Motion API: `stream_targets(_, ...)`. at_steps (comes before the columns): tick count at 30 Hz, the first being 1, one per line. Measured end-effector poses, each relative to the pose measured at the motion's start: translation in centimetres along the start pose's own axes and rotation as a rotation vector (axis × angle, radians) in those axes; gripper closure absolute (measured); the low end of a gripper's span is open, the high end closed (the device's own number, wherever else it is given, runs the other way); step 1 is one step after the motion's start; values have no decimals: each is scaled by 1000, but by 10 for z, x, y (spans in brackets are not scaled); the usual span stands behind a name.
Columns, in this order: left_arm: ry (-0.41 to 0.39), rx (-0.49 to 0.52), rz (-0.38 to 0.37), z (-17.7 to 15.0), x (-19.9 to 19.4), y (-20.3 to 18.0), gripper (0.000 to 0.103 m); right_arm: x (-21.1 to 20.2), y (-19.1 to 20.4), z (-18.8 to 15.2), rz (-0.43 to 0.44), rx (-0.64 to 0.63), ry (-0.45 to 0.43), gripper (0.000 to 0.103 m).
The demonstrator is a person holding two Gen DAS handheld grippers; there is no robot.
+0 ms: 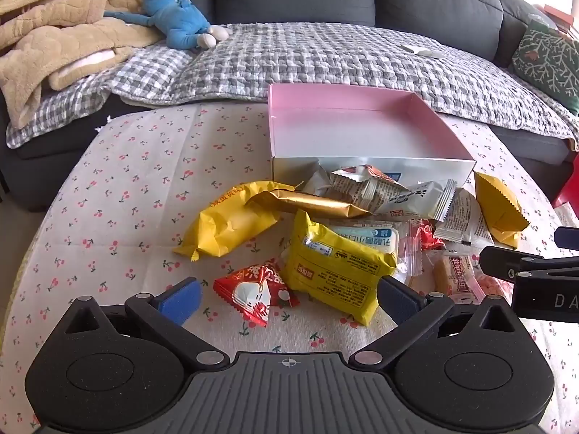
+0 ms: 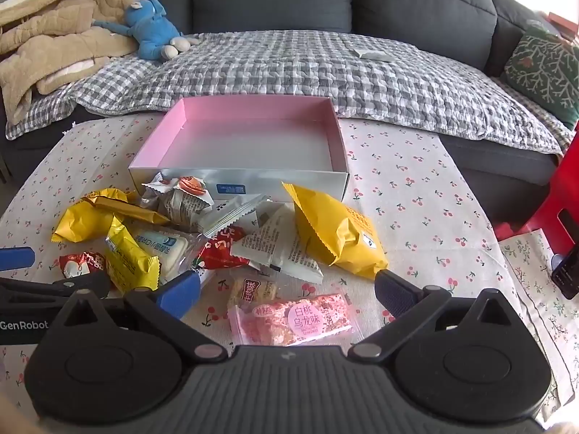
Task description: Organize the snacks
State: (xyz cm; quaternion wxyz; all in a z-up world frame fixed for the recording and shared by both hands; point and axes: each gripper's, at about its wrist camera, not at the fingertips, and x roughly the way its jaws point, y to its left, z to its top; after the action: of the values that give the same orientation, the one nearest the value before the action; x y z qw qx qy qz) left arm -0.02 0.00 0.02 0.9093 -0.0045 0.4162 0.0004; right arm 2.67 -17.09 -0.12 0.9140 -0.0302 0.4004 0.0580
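An empty box with a pink inside (image 1: 362,133) (image 2: 253,137) stands on the cherry-print table. Several wrapped snacks lie heaped in front of it. My left gripper (image 1: 287,298) is open, low over the table, with a red triangular packet (image 1: 257,294) and a yellow packet (image 1: 336,271) between its fingers. My right gripper (image 2: 287,294) is open over a pink rice-bar packet (image 2: 296,320) and a small beige packet (image 2: 253,291). A large yellow bag (image 2: 336,238) lies just beyond its right finger. Neither gripper holds anything.
The table (image 1: 144,188) has a cherry-print cloth. Behind it is a grey sofa with a checked quilt (image 1: 325,54), a tan blanket (image 1: 54,36) and a blue plush toy (image 1: 177,18). A red stool (image 2: 561,188) and a phone (image 2: 568,271) are at the right.
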Motion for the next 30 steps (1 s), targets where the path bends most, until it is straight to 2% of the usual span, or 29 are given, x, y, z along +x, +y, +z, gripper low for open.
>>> stream_targets(30,40,45,-6,-5,0,-9,0,7,-1,-2,-30,-19,50,0)
